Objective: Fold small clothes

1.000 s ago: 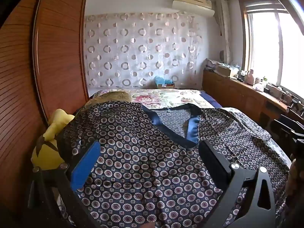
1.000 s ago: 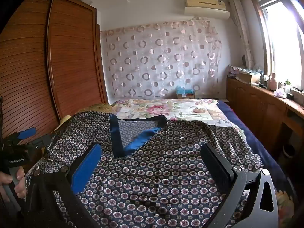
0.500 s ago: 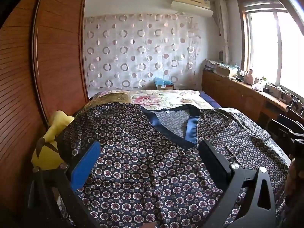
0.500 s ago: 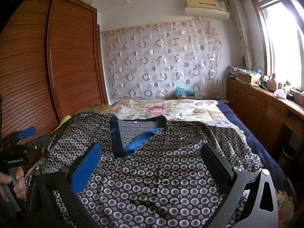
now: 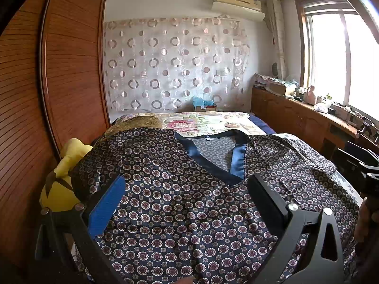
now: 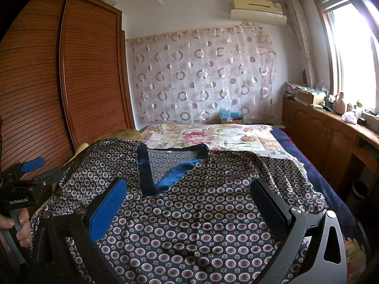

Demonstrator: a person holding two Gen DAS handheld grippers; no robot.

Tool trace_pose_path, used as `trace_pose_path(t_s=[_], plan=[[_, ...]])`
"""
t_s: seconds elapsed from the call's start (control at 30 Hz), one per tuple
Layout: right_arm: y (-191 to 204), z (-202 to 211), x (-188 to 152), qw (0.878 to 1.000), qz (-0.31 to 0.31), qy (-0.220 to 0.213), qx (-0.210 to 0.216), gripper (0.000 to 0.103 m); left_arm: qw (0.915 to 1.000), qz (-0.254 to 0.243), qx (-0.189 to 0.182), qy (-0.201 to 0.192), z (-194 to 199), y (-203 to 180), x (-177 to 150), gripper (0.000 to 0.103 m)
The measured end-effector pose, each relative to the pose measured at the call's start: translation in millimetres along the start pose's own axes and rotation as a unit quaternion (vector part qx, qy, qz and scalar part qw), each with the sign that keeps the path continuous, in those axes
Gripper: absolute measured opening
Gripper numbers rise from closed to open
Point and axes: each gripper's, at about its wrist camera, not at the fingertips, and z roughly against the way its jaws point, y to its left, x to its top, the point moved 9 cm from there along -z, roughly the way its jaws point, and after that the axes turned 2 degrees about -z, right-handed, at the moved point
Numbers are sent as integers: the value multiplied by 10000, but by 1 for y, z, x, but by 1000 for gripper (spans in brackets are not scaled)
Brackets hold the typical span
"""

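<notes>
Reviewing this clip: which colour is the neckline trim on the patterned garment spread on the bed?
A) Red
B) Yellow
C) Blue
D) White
C: the patterned garment lies spread on the bed, and the band that forms the V of its neckline trim is plain blue, seen in both wrist views.

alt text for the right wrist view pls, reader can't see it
A dark circle-patterned top with a blue V-neck lies spread flat on a bed, framed by the open right gripper. The left gripper shows at the left edge.
</notes>
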Motion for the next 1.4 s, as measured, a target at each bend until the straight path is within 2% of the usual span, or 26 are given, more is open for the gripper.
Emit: trace_pose_path(t_s=[1.4], plan=[[2,-3,-6,10000,20,39,35,103,10000,-1,-10,-40,6,-14,-5,103]])
